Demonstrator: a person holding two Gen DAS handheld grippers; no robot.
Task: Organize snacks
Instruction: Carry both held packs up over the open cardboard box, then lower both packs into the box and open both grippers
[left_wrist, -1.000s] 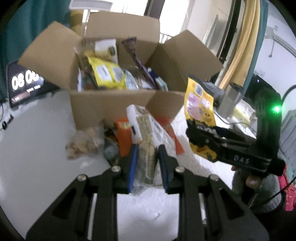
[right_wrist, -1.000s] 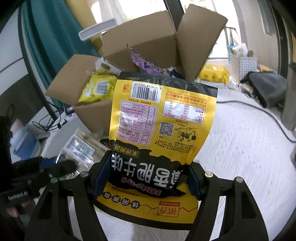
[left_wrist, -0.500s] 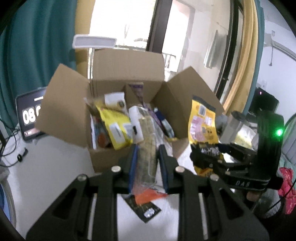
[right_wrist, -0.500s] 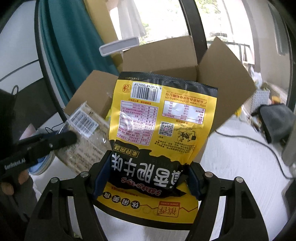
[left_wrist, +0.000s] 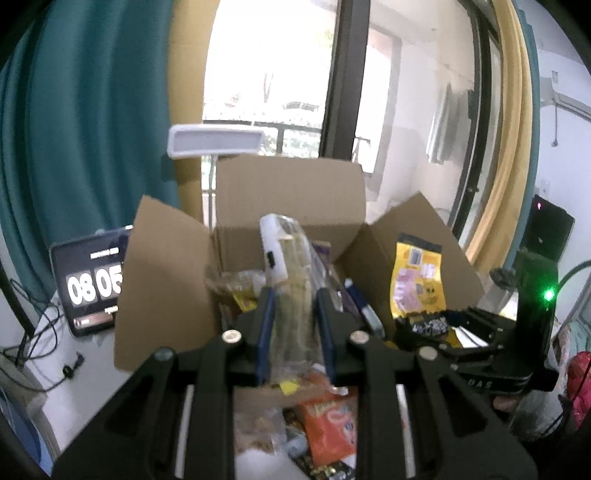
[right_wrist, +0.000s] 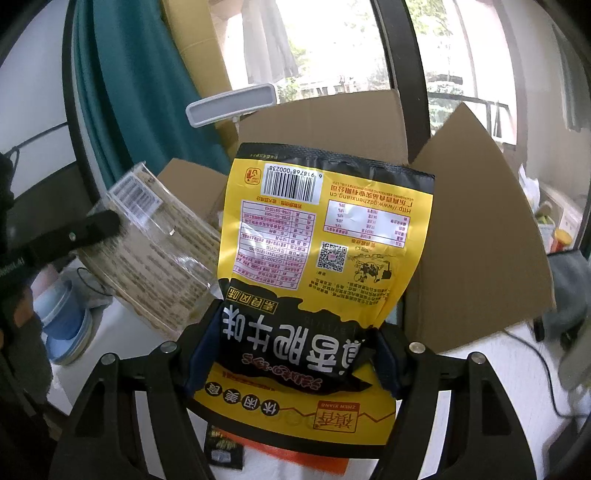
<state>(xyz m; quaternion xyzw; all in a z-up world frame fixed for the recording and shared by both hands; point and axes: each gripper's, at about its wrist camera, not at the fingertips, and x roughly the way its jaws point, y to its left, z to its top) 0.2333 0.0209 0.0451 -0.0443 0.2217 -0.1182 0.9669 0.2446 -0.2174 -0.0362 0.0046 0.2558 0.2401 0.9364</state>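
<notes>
Landmark: the open cardboard box (left_wrist: 288, 206), flaps raised, standing on the white bench (left_wrist: 92, 376).

Left of the box: a tablet clock (left_wrist: 92, 284) leans upright, close to the left flap, with loose cables beside it on the bench.

At the box, centre: the left hand-held gripper (left_wrist: 295, 325) is pinching a clear packet of biscuit sticks (left_wrist: 291, 284), jaws pressed onto its narrow sides. The packet stands nearly upright in front of the box opening and above its front wall. Inside the box lie several packets, among them a yellow one and a purple one. In front of the box, an orange snack bag (left_wrist: 332, 424) and other loose snacks lie on the bench.

Right of the box centre: the right hand-held gripper (right_wrist: 291, 354) grips a yellow-and-black snack pouch (right_wrist: 325, 236) by its lower part, jaws set wide across the pouch; it is held upside down before the right flap.

Step in hand, as judged: both packets are being carried to the box for stowing. The next move calls for bringing each packet over the opening, clear of the flaps, lowering it among the packets inside, then releasing.
</notes>
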